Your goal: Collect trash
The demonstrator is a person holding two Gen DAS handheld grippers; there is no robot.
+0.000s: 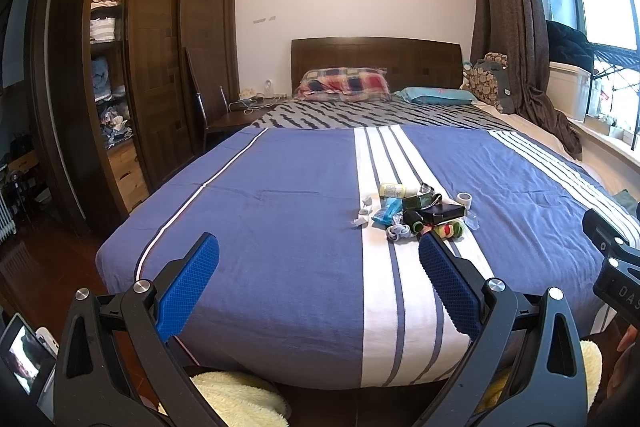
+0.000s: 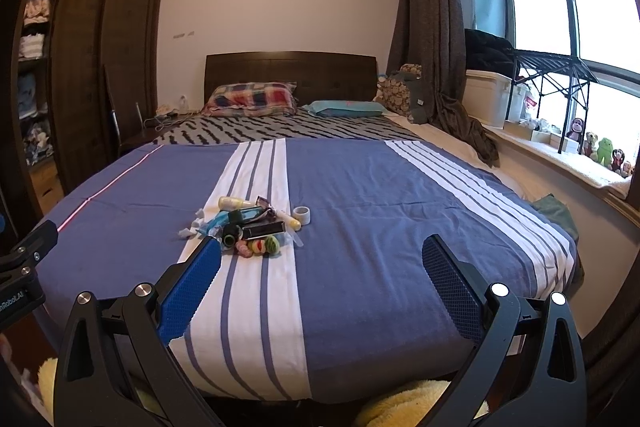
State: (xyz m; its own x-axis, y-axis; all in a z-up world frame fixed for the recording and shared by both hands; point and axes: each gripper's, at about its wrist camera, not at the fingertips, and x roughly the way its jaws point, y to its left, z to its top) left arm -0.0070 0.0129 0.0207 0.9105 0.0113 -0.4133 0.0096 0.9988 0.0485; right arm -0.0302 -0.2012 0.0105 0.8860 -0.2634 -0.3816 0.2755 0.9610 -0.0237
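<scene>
A small heap of trash point(image 1: 416, 211) lies on the white stripe of the blue bedspread point(image 1: 280, 211), past the foot of the bed. In it I make out a pale bottle point(image 1: 393, 190), a black flat box point(image 1: 444, 213), a tape roll point(image 1: 465, 201), crumpled white paper bits point(image 1: 362, 215) and a blue wrapper point(image 1: 386, 209). My left gripper point(image 1: 318, 247) hangs open above the foot of the bed, short of the heap. The right wrist view shows the same heap point(image 2: 256, 223) ahead left of my open right gripper point(image 2: 320, 251). Both grippers hold nothing.
Pillows point(image 1: 344, 83) and a dark headboard point(image 1: 376, 61) are at the far end. A tall wooden wardrobe point(image 1: 152, 67) stands left, a curtain point(image 1: 508, 11) and window sill point(image 2: 560, 155) with small toys right. A yellow fluffy mat point(image 1: 236, 399) lies below the bed's foot.
</scene>
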